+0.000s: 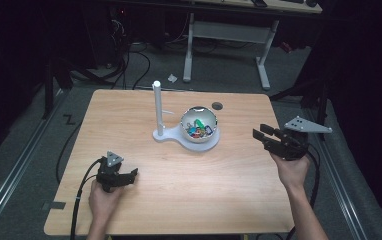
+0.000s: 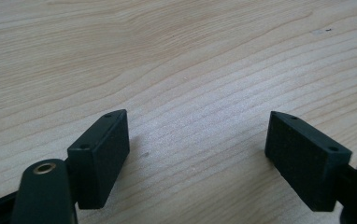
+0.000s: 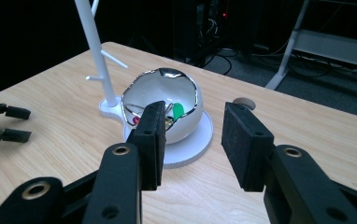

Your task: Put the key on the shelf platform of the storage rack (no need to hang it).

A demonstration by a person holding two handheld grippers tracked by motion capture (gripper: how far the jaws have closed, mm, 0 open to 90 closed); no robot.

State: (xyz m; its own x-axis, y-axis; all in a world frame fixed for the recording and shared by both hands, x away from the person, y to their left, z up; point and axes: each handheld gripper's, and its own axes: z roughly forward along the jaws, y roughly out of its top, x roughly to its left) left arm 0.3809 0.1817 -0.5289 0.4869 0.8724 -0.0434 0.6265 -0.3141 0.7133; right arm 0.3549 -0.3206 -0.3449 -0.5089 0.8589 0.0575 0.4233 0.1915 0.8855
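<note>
A shiny egg-shaped bowl (image 1: 199,125) (image 3: 160,105) with a jagged rim holds several small coloured items (image 1: 199,130), one of them green (image 3: 178,111). It sits on a white base (image 1: 186,142) (image 3: 190,144) that also carries an upright white post (image 1: 157,107) (image 3: 92,46) with side pegs. My right gripper (image 1: 262,132) (image 3: 193,140) hovers to the right of the bowl, pointing at it, jaws open with nothing between them. My left gripper (image 1: 130,176) (image 2: 197,154) rests low over bare wood near the front left, jaws wide open and empty.
The wooden table (image 1: 179,200) has a round cable hole (image 1: 217,105) (image 3: 245,102) behind the bowl. Cables trail from both grippers off the table's front and right edges. A white desk frame (image 1: 226,37) and floor cables lie beyond the far edge.
</note>
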